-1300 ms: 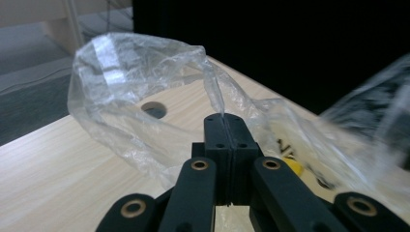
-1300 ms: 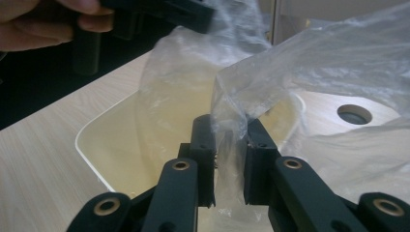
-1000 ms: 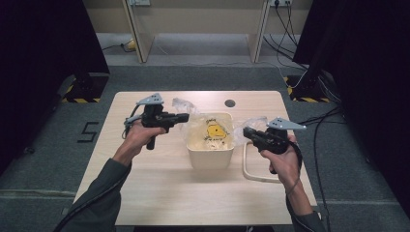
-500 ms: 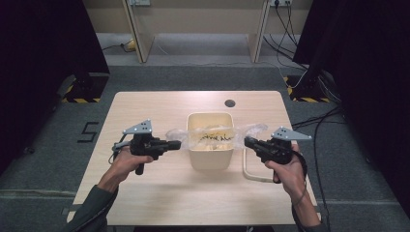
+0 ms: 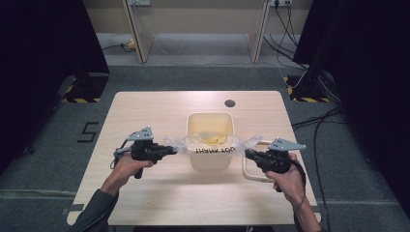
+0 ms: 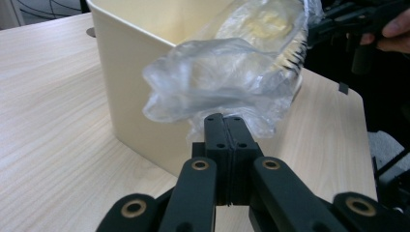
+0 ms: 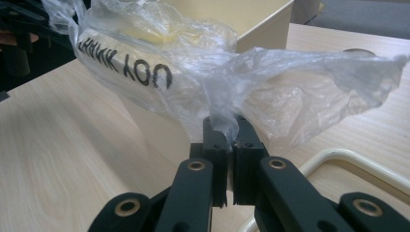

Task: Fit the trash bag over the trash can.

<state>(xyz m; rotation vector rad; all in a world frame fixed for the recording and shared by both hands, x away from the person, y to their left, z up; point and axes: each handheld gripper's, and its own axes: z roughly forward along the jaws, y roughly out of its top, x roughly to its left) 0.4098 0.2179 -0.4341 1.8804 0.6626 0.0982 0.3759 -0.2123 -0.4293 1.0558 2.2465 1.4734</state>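
Both hands sit low over the tabletop (image 5: 159,193), pointing inward at the cream bin (image 5: 211,145). Left gripper (image 5: 172,150) and right gripper (image 5: 247,153) are each clamped on the clear plastic bag (image 5: 212,141) stretched across the bin. Bag print reads "THANK YOU", upside down.

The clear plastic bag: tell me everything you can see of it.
The plastic bag is thin, clear, crinkled film with black lettering printed on its near side. It is stretched across the mouth of the cream bin, sagging into it, with something yellow showing at its bottom. The left gripper is shut on one bunched edge and the right gripper is shut on the opposite edge, so loose film flares out past each side of the bin above the wooden table.
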